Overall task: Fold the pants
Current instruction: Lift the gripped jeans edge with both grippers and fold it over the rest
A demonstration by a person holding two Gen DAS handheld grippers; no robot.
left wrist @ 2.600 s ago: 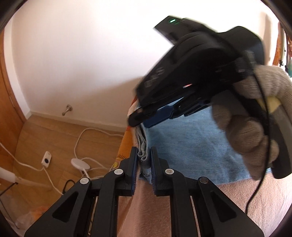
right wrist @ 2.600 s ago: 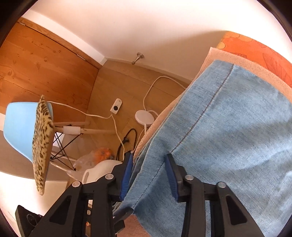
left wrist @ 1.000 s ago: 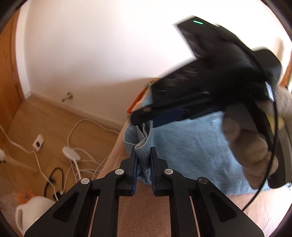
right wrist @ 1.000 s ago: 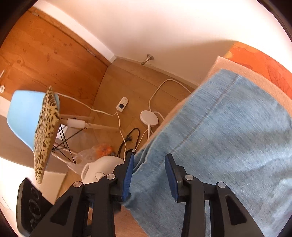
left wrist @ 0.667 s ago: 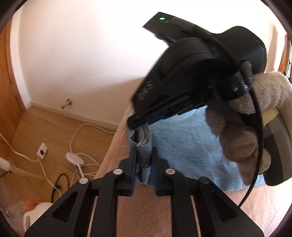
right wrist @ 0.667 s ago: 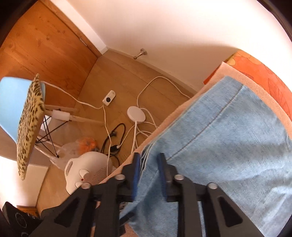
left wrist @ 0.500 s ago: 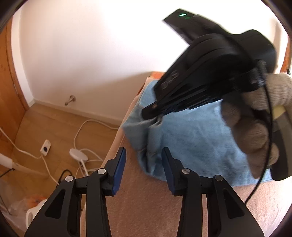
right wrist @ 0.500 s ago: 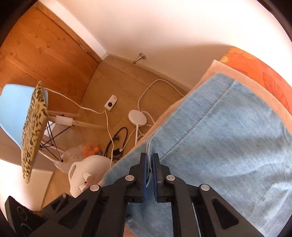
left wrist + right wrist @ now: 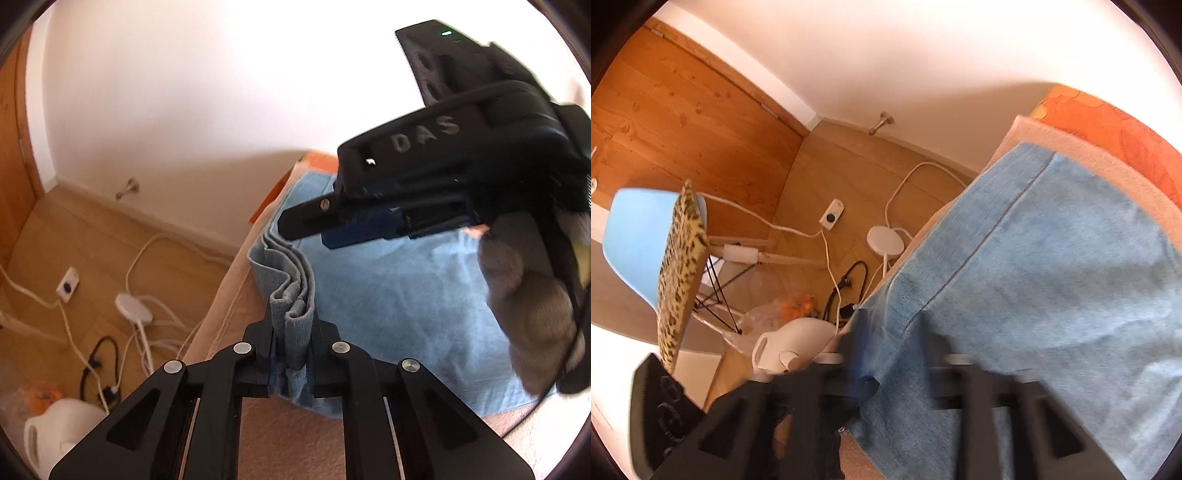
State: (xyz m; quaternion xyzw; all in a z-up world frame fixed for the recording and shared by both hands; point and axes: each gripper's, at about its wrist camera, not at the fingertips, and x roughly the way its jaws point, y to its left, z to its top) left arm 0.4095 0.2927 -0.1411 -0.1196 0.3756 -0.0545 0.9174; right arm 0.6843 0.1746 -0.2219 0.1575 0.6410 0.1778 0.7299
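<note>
Visibly, light-blue denim pants (image 9: 388, 295) lie folded, layered.

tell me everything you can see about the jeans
The jeans are light blue denim, folded into a flat stack on a pinkish towel at the bed's edge. A stitched seam runs along them. The left hand-held gripper pinches the layered near corner; the right hand-held gripper is opening around the edge, pads apart.

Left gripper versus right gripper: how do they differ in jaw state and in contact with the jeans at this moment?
The left gripper is closing on a bunched edge of the jeans; the right gripper is opening, denim between its jaws but not pressed. The left looks sharp in its own view, the right blurred. Both are black with blue pads and work the same edge.
</note>
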